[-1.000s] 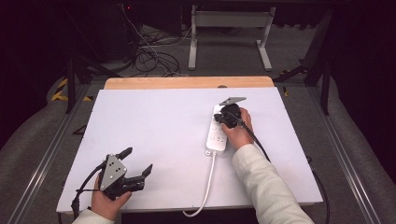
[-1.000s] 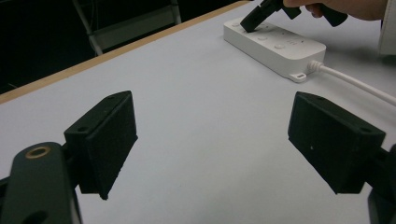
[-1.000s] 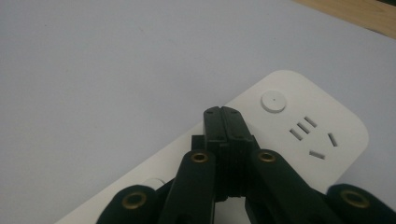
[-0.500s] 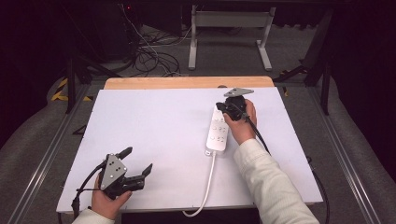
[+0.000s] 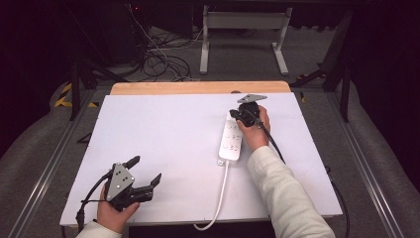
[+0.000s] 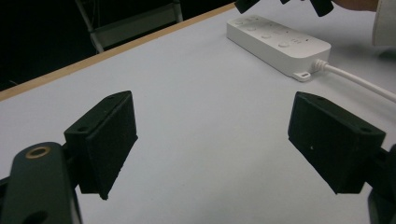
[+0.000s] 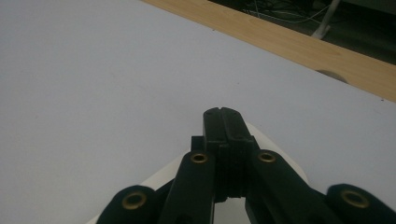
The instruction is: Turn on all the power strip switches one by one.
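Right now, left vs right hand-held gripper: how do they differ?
The left hand-held gripper has its jaws spread wide with nothing between them; the right hand-held gripper has its jaws closed together. Left sits near the table's front corner, right over the power strip's far end. Both are black.

White power strip [image 5: 232,139] with a white cord [image 5: 218,198], centre-right of the high view. Under it the table [image 5: 163,139] is a pale lilac-white sheet with a light wood strip along the upper edge. Both grippers are black with brass-coloured rivets: left gripper [image 5: 143,173] lower left, grey plate on top; right gripper [image 5: 236,115] upper centre-right. Cream sleeve [image 5: 287,193] lower right.
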